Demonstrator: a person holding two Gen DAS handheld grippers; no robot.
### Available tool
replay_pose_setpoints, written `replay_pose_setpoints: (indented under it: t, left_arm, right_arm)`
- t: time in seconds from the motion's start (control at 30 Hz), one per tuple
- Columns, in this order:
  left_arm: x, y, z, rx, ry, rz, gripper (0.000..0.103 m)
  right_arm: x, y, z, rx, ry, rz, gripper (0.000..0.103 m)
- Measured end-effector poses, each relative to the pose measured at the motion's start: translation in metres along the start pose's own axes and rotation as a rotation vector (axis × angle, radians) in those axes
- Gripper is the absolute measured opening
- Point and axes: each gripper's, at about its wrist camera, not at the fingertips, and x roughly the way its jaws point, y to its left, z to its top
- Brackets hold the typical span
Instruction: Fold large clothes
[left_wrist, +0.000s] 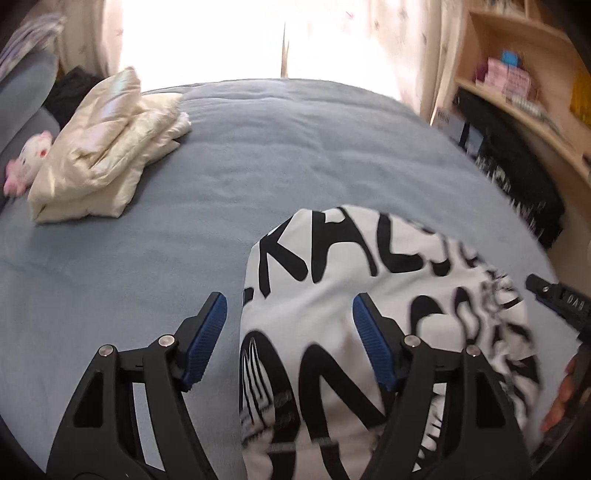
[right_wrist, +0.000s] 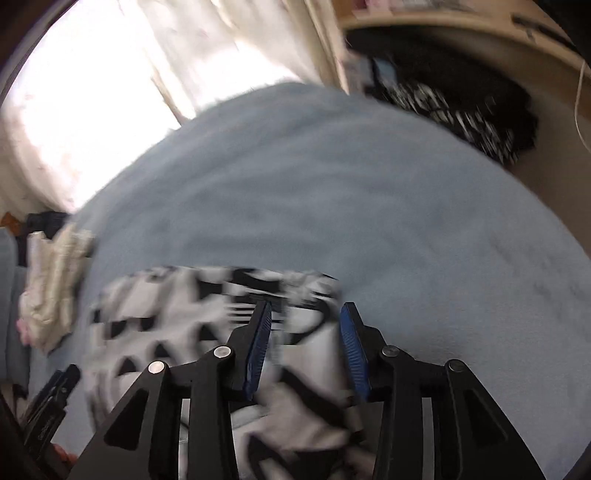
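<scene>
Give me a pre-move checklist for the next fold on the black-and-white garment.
1. Left hand-held gripper open: ok.
2. Right hand-held gripper open: ok.
3. Black-and-white garment lying on the blue blanket: ok.
4. Garment flat and wrinkle-free: cannot tell, motion blur.
5. Bare blanket beyond the garment for folding: ok.
6. Folded cream jacket apart from the garment: ok.

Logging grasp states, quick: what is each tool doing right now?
Left tool: open, over the edge of the printed garment.
Right tool: open, garment between its fingers, not clamped.
</scene>
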Motion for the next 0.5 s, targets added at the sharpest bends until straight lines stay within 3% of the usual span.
replay_pose_setpoints:
  t: [0.07,0.23,0.3,0.33,0.4,0.5]
  left_arm:
    - [-0.008,0.000,-0.002,-0.011,0.011,-0.039,0.069]
    - [0.001,-0.015,-0.021,-0.005,0.103,-0.097,0.069]
    - [0.016,-0.018,-0.032,0.017,0.135,-0.045,0.069]
    - [0.017,-0.019,-0.036,0.039,0.113,-0.014,0.072]
    - [0.022,-0.017,-0.039,0.046,0.119,0.008,0.086]
    - [0.031,0.005,-0.038,-0.069,0.178,-0.050,0.093]
  right_arm:
    - [-0.006,0.020,-0.003,-0.028,0.018,0.097,0.040]
    - [0.022,0.073,-0.016,-0.040,0.174,0.347,0.040]
    - [0.037,0.086,-0.026,-0.063,0.234,0.336,0.040]
    - [0.044,0.085,-0.031,-0.076,0.249,0.305,0.040]
    - [0.046,0.076,-0.031,-0.104,0.218,0.258,0.039]
    - [0.037,0.043,-0.024,-0.131,0.147,0.111,0.039]
